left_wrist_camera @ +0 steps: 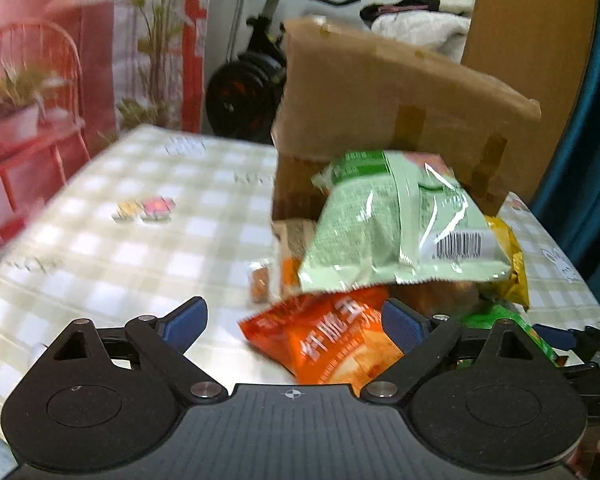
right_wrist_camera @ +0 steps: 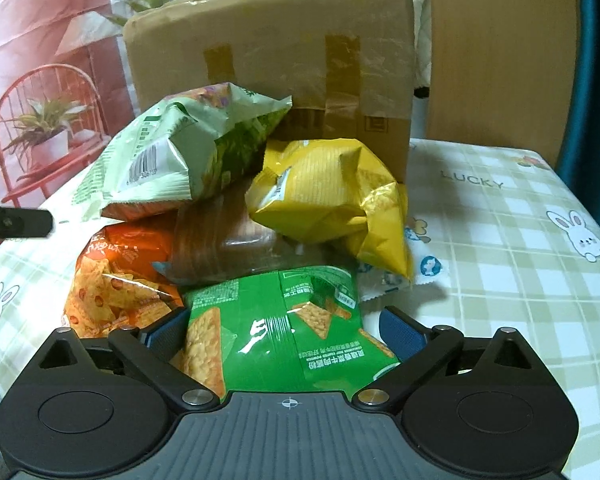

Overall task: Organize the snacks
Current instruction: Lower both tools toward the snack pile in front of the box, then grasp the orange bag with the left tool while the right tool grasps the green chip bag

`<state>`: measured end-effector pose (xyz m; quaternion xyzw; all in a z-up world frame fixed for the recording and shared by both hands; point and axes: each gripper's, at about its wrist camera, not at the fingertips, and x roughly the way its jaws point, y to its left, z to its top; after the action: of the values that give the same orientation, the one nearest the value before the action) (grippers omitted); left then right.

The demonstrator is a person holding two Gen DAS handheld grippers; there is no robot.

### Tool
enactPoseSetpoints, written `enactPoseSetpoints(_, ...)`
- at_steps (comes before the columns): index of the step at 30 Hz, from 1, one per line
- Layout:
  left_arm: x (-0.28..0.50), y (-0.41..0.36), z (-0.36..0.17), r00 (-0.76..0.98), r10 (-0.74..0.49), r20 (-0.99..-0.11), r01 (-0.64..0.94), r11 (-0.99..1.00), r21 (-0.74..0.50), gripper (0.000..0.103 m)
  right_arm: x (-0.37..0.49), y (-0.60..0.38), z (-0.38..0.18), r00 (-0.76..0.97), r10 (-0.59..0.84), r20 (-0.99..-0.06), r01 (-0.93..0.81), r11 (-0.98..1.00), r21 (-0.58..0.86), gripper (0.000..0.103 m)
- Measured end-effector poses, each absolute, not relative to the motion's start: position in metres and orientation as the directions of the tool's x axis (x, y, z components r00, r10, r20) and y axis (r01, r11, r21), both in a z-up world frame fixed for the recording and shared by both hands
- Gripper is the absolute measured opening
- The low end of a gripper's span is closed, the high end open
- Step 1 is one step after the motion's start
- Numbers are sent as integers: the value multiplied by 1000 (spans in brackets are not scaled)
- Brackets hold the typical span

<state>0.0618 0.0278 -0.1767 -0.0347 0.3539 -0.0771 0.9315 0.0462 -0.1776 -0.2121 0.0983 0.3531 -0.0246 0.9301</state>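
Note:
A heap of snack bags lies on the checked tablecloth in front of a taped cardboard box. On top are a pale green bag and a yellow bag, with a brown packet and an orange chip bag underneath. My right gripper is open, and the near end of a dark green chip bag lies between its blue pads. My left gripper is open too. The orange bag lies by its right pad, under the pale green bag.
A small orange snack sits alone left of the heap, and a white sachet lies at its right. The box leans behind. A wooden board stands at the back right and a pink printed backdrop on the left.

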Motion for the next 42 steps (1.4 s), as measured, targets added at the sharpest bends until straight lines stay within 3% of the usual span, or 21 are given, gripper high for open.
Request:
enactPoseSetpoints(10, 94, 26, -203, 651, -212, -729, 26, 966, -258, 95, 42, -174, -208, 763, 65, -643, 46, 987, 154, 74)
enactPoseSetpoints(24, 101, 16, -233, 604, -226, -764, 30, 965, -261, 103, 46, -176, -210, 757, 56, -651, 77, 982, 173, 77)
enactPoseSetpoints(25, 100, 16, -234, 604, -240, -760, 41, 962, -271, 102, 46, -176, -210, 754, 55, -655, 81, 981, 175, 79)
enactPoseSetpoints(27, 96, 18, -231, 609, -272, -745, 78, 955, -285, 84, 47, -178, -211, 745, 54, -665, 94, 978, 185, 84)
enactPoseSetpoints(33, 75, 15, -215, 642, -194, -742, 144, 981, -132, 80, 48, -179, -211, 733, 58, -677, 95, 978, 186, 84)
enactPoseSetpoints(42, 62, 36, -194, 664, -158, -731, 93, 987, -129, 80, 46, -178, -211, 704, 58, -708, 99, 979, 178, 84)
